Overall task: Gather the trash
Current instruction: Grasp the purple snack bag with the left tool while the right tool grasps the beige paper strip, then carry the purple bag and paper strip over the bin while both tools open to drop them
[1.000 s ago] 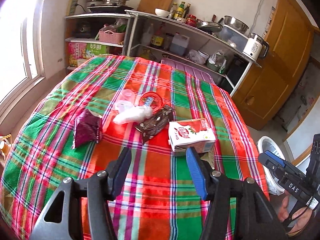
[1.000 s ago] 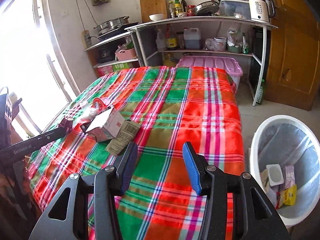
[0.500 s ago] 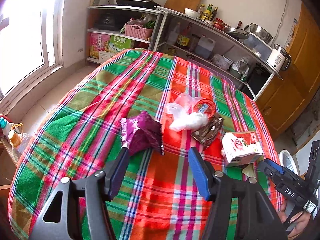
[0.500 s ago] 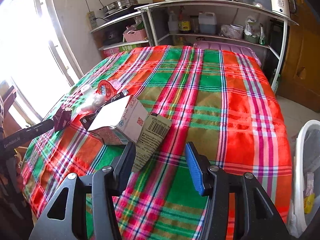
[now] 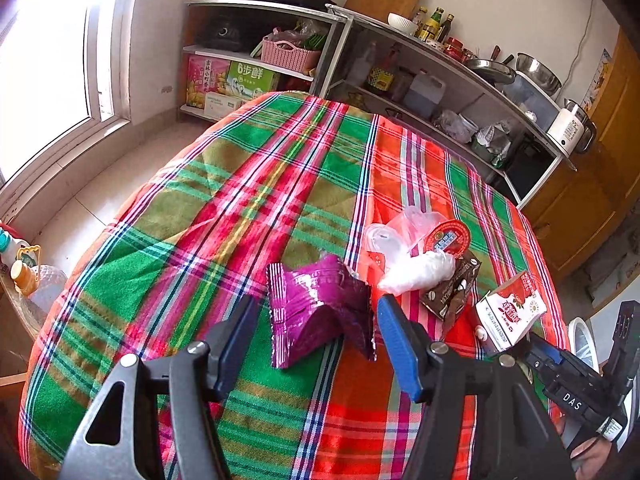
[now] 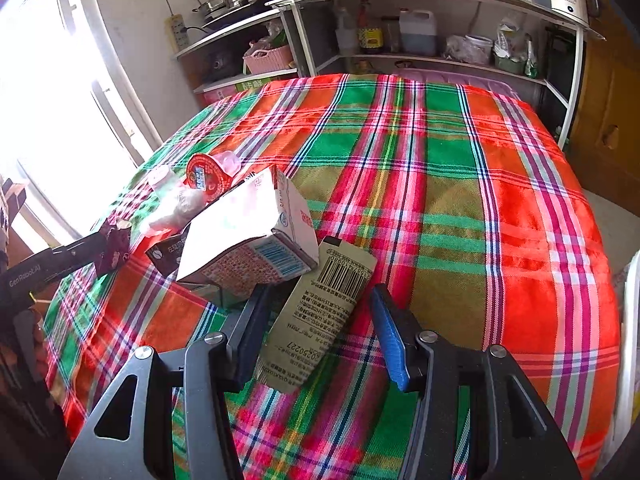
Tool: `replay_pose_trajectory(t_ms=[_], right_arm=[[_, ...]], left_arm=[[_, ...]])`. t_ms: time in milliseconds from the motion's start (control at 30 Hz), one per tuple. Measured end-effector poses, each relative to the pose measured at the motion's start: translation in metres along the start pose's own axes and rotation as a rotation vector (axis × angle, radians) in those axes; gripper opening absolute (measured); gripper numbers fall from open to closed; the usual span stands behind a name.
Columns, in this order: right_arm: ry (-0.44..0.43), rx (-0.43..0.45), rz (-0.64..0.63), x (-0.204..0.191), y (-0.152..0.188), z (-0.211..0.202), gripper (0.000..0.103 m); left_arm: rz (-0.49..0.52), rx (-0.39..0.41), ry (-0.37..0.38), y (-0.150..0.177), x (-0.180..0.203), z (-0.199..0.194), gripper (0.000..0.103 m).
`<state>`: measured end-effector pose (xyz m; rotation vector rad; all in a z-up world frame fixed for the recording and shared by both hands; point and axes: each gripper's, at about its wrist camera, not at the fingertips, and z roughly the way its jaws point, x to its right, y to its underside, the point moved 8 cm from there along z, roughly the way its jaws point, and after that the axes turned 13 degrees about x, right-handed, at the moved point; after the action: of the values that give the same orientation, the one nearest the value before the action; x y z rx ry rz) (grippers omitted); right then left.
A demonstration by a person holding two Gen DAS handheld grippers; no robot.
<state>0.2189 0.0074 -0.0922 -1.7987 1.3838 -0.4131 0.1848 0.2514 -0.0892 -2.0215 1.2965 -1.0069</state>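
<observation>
A crumpled purple wrapper (image 5: 320,312) lies on the plaid tablecloth (image 5: 256,200), between the fingers of my left gripper (image 5: 316,320), which is open and not pressing on it. To its right are a white plastic wad (image 5: 416,272), a red-lidded cup (image 5: 446,236), a brown packet (image 5: 452,292) and a red-and-white milk carton (image 5: 510,312). My right gripper (image 6: 320,300) is open around a flat tan packet with a barcode (image 6: 320,312), just right of the milk carton (image 6: 248,236). The right gripper's body (image 5: 560,376) shows at the left view's right edge.
A white bin's rim (image 5: 580,344) peeks past the table's right side. Metal shelves (image 6: 420,56) with bottles, pots and a pink basket stand behind the table. A window is at the left and a wooden door (image 5: 600,184) at the right. Bottles (image 5: 24,276) stand on a low stand at the left.
Both grippers have come down toward the table. The left one swung left from the carton to straddle the purple wrapper. The right one closed in on the tan packet, and the bin slid out of its view.
</observation>
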Motion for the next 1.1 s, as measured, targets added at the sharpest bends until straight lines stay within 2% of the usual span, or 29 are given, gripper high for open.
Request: replay_pose_trajectory(t_ms=[433, 600, 800, 967, 1100], right_arm=[[0.045, 0.014, -0.01, 0.003, -0.001, 0.001, 0.051], [0.056, 0.017, 0.01, 0.007, 0.001, -0.004, 0.029], [0.055, 0.025, 0.038, 0.013, 0.001, -0.007, 0.027], [0.057, 0.038, 0.05, 0.017, 0.002, -0.012, 0.024], [0.064, 0.056, 0.061, 0.023, 0.001, -0.019, 0.012]], left_arm=[[0.026, -0.03, -0.008, 0.002, 0.005, 0.02, 0.064], [0.036, -0.024, -0.03, 0.0, 0.005, 0.022, 0.056], [0.035, -0.027, -0.035, 0.002, 0.003, 0.021, 0.041], [0.048, -0.014, -0.035, 0.0, 0.004, 0.014, 0.041], [0.056, -0.004, -0.026, 0.002, 0.01, 0.007, 0.041]])
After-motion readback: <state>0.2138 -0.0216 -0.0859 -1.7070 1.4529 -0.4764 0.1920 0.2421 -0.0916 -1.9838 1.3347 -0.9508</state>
